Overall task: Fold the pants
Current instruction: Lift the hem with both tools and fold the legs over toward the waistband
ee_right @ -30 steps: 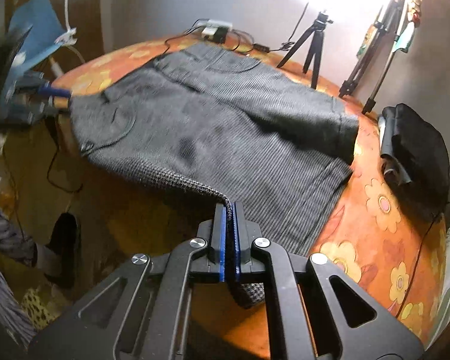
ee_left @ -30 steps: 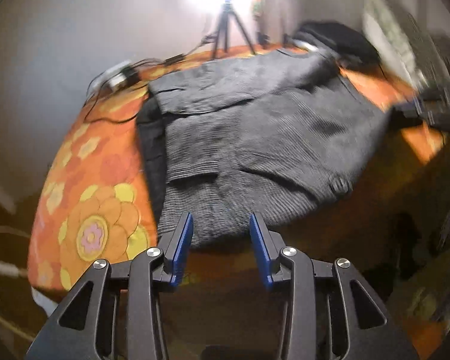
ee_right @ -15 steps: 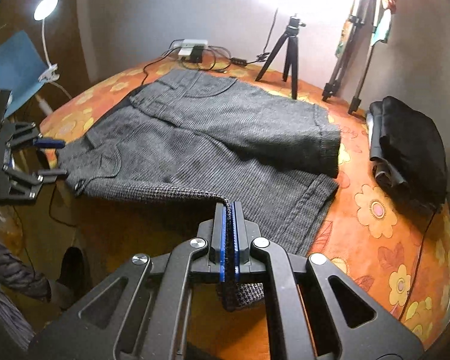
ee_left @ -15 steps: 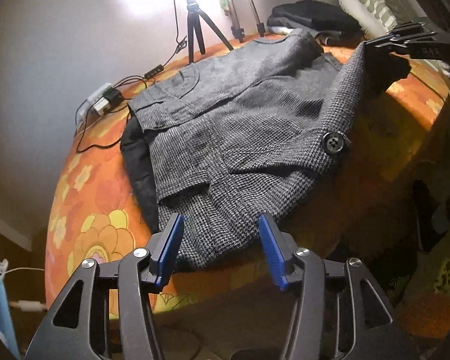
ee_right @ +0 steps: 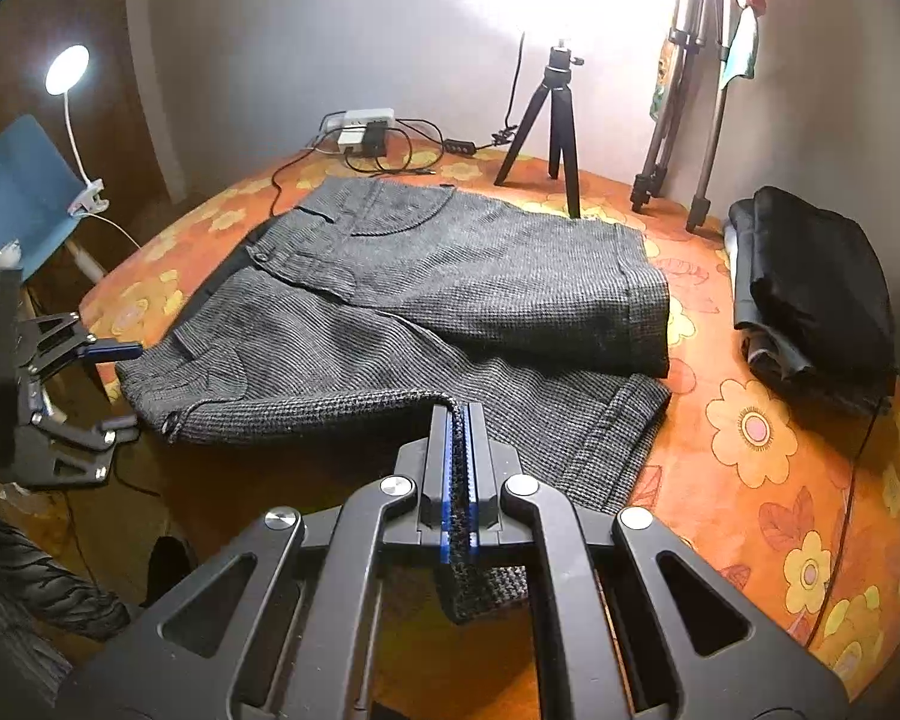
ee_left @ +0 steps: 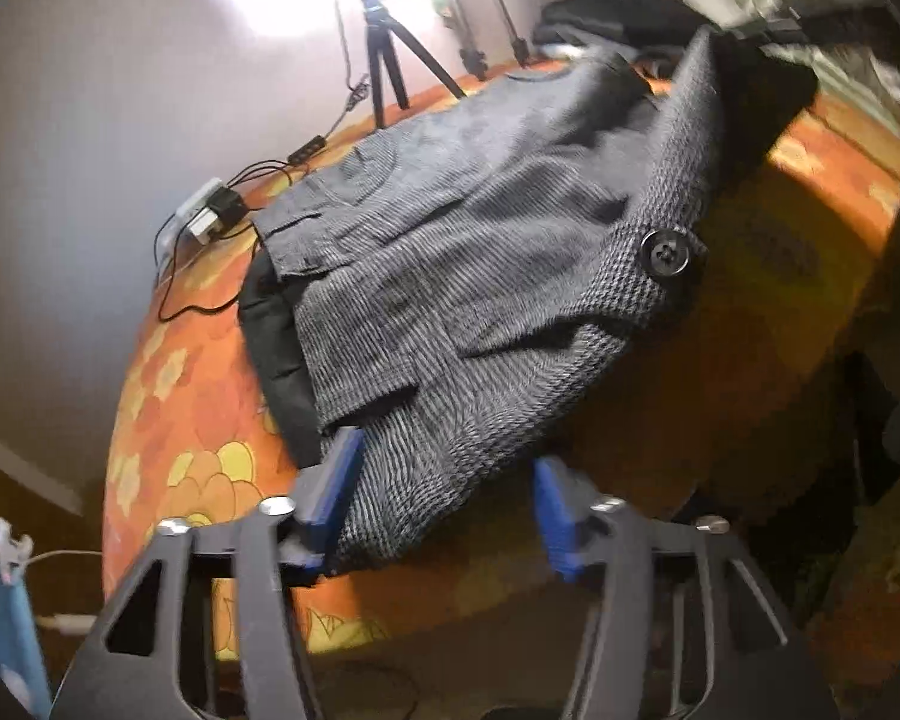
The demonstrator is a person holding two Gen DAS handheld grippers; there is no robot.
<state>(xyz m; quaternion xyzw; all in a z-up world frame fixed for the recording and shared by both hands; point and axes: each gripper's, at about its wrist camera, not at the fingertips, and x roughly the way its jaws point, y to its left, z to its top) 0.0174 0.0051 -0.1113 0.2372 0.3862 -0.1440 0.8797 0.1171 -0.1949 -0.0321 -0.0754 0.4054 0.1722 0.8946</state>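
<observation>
Grey checked shorts [ee_right: 450,300] lie flat on the orange flowered table [ee_right: 780,450], waistband along its near edge and legs reaching toward the tripod [ee_right: 555,120] at the far edge. The right gripper [ee_right: 461,468] is clenched on the waistband's right end, lifting it slightly. At the opposite near corner the left gripper [ee_left: 444,498] straddles the waistband's other end, jaws closing with cloth between them but not yet pinched; it is the hand nearer that free corner.
</observation>
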